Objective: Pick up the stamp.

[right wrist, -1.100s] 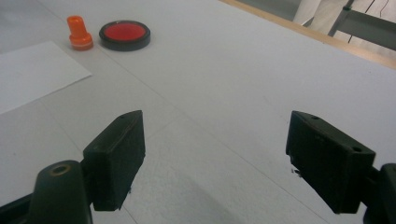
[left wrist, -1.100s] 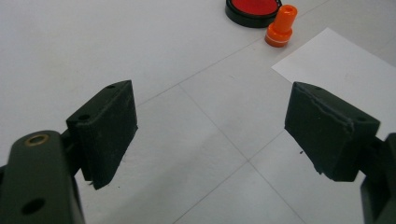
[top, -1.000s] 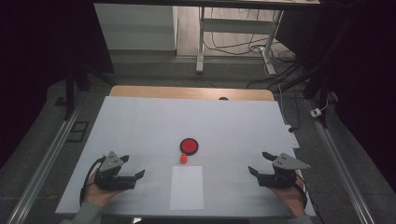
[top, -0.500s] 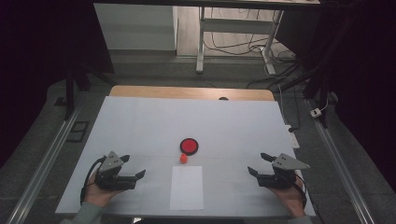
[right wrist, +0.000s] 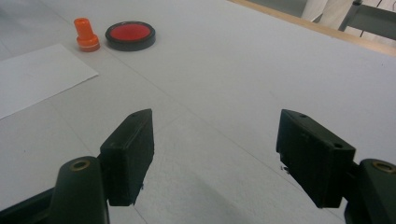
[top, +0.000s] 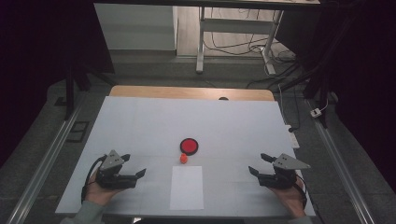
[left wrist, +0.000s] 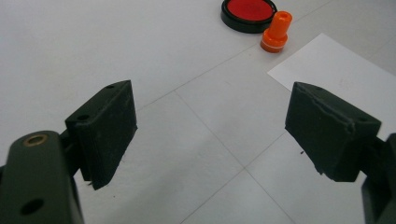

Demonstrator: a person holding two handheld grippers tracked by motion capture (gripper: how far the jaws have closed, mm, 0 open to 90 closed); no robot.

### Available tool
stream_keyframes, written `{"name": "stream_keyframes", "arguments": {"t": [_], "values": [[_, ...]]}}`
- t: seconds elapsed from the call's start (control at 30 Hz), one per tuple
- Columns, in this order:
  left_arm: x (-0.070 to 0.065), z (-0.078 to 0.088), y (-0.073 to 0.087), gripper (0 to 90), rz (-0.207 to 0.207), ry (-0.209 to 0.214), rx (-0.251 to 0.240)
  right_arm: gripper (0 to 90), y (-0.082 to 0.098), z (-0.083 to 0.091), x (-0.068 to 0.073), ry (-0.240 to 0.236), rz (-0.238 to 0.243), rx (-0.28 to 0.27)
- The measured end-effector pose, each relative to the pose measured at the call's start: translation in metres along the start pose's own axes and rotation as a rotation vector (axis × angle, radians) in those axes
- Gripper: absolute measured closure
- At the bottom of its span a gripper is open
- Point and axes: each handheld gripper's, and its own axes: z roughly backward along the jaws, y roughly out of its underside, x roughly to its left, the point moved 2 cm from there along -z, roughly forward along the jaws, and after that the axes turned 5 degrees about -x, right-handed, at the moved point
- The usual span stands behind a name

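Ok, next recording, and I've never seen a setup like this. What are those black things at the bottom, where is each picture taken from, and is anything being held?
No robot here: a person holds a hand-held gripper in each hand. The high view looks down on the table from above the person's side; the left gripper is at lower left, the right gripper at lower right. The other two pictures come from cameras riding on the grippers, looking along their black jaws. On the table lie a round red ink pad, a small orange stamp upright just in front of it, and a white sheet of paper. Both grippers are open and hold nothing.
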Motion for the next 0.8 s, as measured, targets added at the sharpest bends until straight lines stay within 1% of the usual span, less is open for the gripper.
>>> {"name": "stream_keyframes", "arguments": {"t": [0.33, 0.4, 0.5, 0.63, 0.8], "values": [[-0.005, 0.000, -0.010, 17.0, -0.017, 0.013, -0.005, 29.1, -0.001, 0.000, 0.004, 0.002, 0.011, 0.001], [-0.005, -0.002, -0.012, 17.1, -0.019, 0.019, -0.007, 29.4, 0.000, -0.001, 0.003, 0.002, 0.005, -0.002], [-0.006, -0.004, -0.016, 17.2, -0.033, 0.027, -0.001, 29.9, 0.000, -0.001, 0.003, 0.002, 0.008, 0.001], [-0.007, -0.008, -0.019, 17.3, -0.039, 0.037, 0.011, 30.2, 0.000, -0.001, 0.006, 0.001, 0.013, 0.008], [-0.007, -0.011, -0.024, 17.5, -0.041, 0.048, 0.009, 30.5, -0.001, -0.001, 0.007, -0.003, 0.017, 0.006]]}}
